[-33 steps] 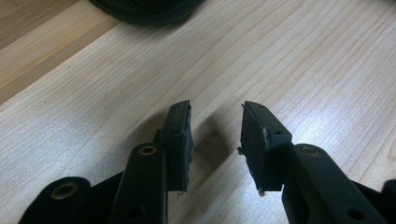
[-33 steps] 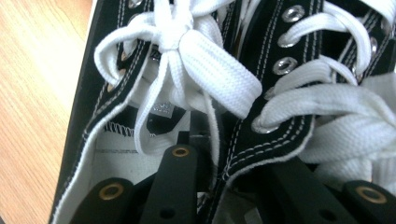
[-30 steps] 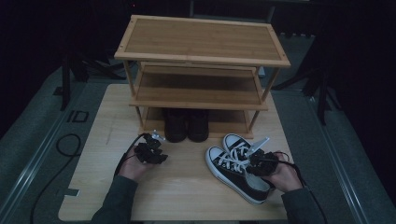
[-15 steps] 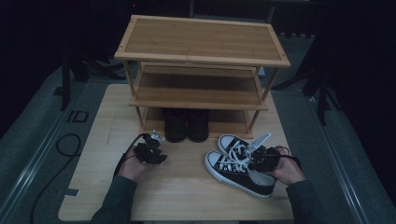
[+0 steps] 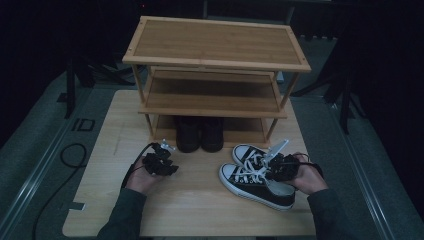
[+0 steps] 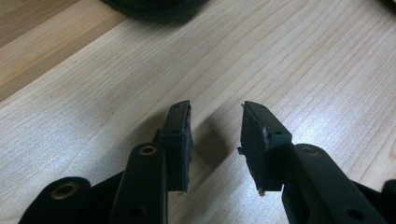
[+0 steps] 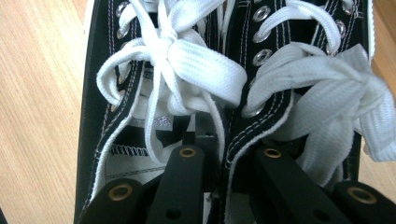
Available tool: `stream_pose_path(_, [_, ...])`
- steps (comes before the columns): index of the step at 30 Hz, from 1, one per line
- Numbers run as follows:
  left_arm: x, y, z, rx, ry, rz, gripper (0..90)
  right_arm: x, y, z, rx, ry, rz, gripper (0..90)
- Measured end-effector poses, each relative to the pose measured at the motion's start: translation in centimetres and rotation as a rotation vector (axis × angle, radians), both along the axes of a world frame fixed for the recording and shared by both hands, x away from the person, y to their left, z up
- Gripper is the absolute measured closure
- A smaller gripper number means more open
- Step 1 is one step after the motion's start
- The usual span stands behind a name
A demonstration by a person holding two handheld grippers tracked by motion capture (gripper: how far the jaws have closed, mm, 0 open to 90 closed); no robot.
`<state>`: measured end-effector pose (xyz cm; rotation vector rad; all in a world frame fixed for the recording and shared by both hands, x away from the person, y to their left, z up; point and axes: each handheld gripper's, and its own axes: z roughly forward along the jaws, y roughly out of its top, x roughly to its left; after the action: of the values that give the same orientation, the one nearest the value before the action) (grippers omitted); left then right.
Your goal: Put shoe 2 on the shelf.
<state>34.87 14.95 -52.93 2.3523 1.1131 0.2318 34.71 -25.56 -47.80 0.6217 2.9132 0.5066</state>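
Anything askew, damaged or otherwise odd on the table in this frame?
Little stands out. The sneakers lie at an angle to the rack, unlike the dark shoes squared under it, but the right gripper is clamped on their inner sides. The left gripper's pads look frayed.

black white-laced sneakers (image 5: 255,176), side by side, table's right

Three-tier bamboo shoe rack (image 5: 215,50) on the pale wooden table (image 5: 195,205), black boots (image 5: 200,134) on its lowest shelf.
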Motion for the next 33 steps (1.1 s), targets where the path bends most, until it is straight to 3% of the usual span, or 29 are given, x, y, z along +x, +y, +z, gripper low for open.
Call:
stream_pose_path(11, [0.0,0.0,0.0,0.000,0.000,-0.001,63.4,0.2,0.0,1.4,-0.028,-0.034,0.019,85.8])
stream_pose_path(30, [-0.1,-0.3,-0.1,0.004,0.004,-0.011,63.4,0.8,1.1,5.9,-0.039,-0.072,0.095,85.7])
stream_pose_path(33, [-0.1,-0.3,-0.1,0.004,0.005,-0.011,63.4,0.8,1.6,6.7,-0.065,-0.095,0.102,85.7])
